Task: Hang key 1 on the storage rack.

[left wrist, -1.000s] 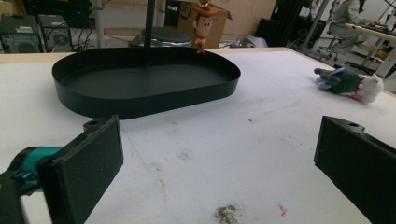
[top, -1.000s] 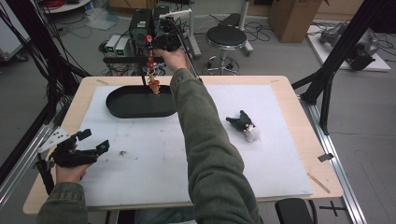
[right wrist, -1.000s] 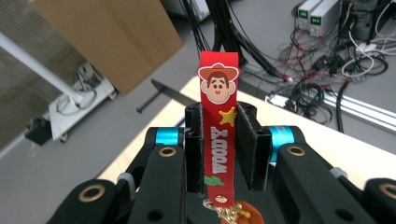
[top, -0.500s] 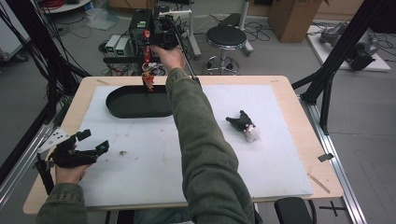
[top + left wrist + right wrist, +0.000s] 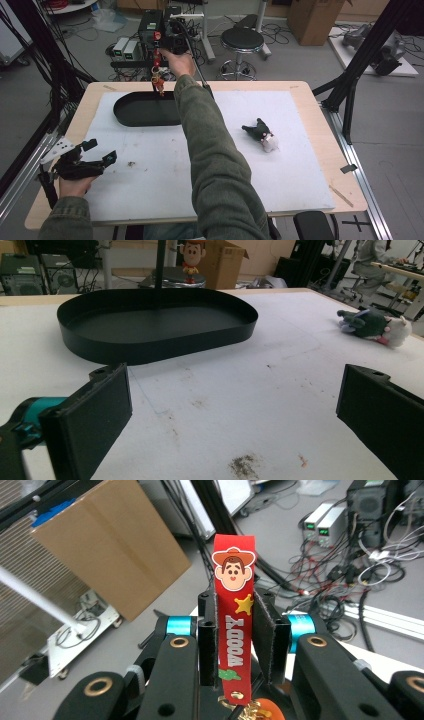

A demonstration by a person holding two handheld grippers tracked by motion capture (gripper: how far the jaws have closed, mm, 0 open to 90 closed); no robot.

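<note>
Right gripper (image 5: 159,75) raised past the far edge of the table, black jaws clamped flat on a red rubbery strap printed with a cowboy cartoon face, a yellow star and lettering (image 5: 234,625); strap standing up between the pads in the right gripper view, face end poking out beyond the fingertips, a brass ring and a bit of orange at the strap's near end, down by the jaw roots. In the high view, small red-and-orange cowboy figurine (image 5: 159,85) dangling below those jaws, just over the far rim of the shallow black oval metal tray (image 5: 135,112). Left gripper (image 5: 92,155) held low at the near left of the white foam mat (image 5: 300,165), jaws wide apart, nothing between the black pads (image 5: 95,420); a small brown smudge (image 5: 245,465) on the mat between the fingertips. Tray ahead of the left fingertips, well apart. Dark green and white plush toy (image 5: 262,135) lying on its side, off to the right of those fingers, well clear of both grippers.
</note>
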